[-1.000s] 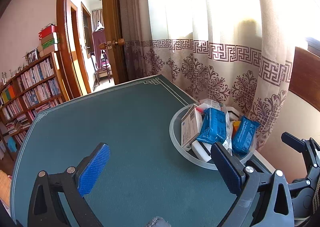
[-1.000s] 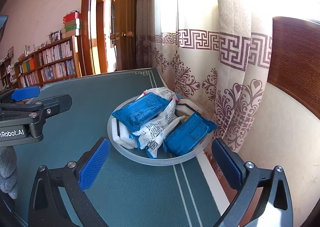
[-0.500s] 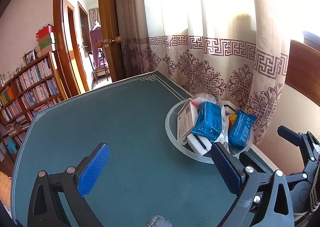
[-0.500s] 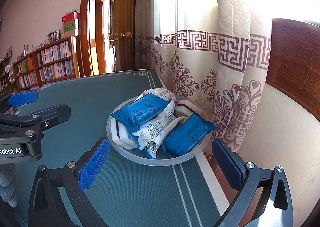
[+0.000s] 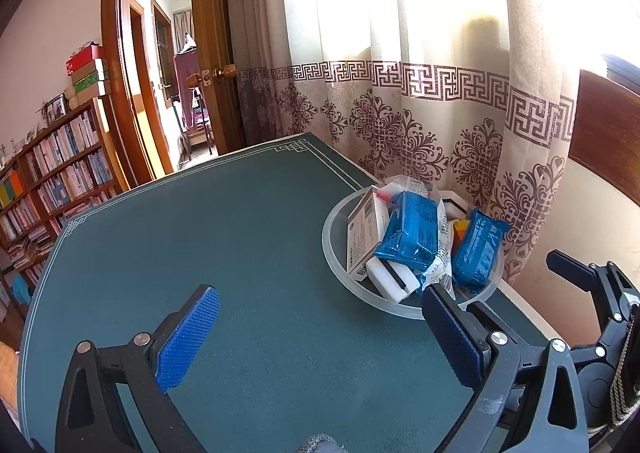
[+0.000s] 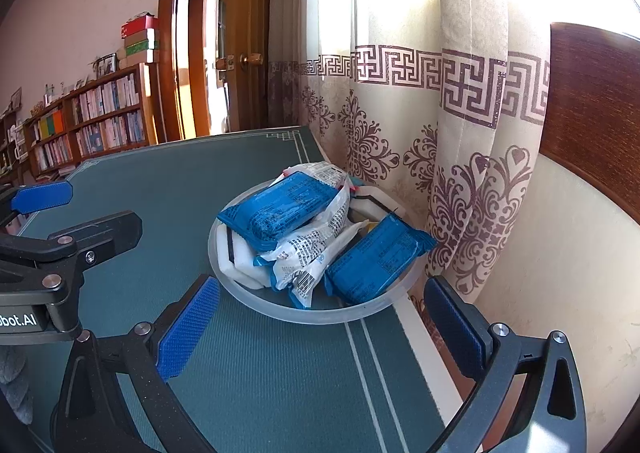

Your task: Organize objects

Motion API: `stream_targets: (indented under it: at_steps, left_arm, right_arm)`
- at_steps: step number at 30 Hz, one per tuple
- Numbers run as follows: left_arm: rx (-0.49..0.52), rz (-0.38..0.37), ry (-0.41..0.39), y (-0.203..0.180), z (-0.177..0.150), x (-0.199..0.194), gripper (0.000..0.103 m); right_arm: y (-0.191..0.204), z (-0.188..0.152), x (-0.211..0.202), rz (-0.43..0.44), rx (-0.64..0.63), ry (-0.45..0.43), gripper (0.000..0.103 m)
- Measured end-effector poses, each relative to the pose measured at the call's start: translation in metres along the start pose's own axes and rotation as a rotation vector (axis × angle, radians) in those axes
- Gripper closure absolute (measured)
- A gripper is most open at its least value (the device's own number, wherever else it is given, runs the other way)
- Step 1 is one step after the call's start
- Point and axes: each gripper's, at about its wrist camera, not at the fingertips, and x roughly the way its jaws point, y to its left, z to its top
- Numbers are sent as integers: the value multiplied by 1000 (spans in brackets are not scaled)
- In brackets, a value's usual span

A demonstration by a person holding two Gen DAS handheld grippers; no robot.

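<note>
Bowl [image 6: 256,295] of packets on the table [image 6: 260,373] lies just ahead between the right gripper's [image 6: 320,327] spread, empty fingers, nearer than 1 s ago; left gripper [image 5: 320,327] likewise spread.

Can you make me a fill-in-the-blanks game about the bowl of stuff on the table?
1. Both blue packets lie in the clear ____.
2. The table top is dark ____.
3. The right gripper is ____, holding nothing.
4. Behind the bowl hangs a patterned ____.

Missing words: bowl, green, open, curtain.
</note>
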Motion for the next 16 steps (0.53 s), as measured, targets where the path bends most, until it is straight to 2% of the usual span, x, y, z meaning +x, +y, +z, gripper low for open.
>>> stream_targets:
  at_steps: [16]
  left_arm:
    - [30, 2, 8, -6, -2, 4, 0]
  right_arm:
    - [1, -3, 5, 10, -1, 18, 0]
